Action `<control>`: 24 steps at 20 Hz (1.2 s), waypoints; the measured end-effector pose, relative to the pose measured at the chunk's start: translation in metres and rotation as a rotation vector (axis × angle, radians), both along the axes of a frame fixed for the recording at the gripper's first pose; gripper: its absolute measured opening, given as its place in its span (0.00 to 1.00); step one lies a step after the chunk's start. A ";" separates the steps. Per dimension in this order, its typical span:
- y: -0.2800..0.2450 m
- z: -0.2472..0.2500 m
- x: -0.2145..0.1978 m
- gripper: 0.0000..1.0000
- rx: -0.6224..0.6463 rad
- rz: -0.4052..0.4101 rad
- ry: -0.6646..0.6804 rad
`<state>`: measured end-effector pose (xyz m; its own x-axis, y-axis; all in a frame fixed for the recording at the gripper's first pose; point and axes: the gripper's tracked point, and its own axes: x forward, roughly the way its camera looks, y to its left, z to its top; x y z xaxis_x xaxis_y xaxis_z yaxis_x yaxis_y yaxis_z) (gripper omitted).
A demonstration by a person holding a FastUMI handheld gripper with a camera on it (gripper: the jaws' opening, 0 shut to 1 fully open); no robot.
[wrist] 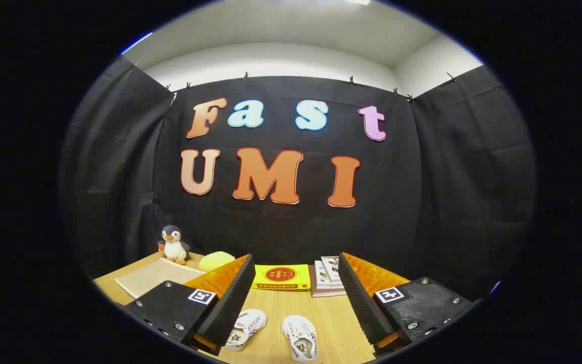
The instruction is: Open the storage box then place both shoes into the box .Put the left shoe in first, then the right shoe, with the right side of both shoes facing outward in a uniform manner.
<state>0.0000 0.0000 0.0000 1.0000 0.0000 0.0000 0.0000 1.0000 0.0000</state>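
Two small white shoes with red and blue stripes lie on the wooden table (331, 323). One shoe (244, 327) lies close by the left finger (230, 298), partly hidden behind it. The other shoe (300, 337) lies between the fingers, nearer the middle, its opening facing up. My gripper (296, 296) is open and held above the table, with nothing between its fingers. The right finger (364, 298) stands apart from both shoes.
Beyond the fingers a yellow flat box (281, 276) lies at the back of the table, with a stack of books (327, 277) to its right. A toy penguin (174, 244), a yellow soft thing (215, 261) and a beige mat (157, 275) sit at the back left.
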 end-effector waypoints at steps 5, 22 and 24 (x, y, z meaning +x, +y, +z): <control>-0.003 -0.009 0.006 0.99 0.034 0.023 0.016; 0.006 -0.046 0.037 0.99 0.107 0.152 0.090; 0.016 -0.060 0.041 0.99 0.139 0.186 0.130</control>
<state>0.0411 0.0157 -0.0604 0.9745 0.1928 -0.1152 -0.1749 0.9731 0.1498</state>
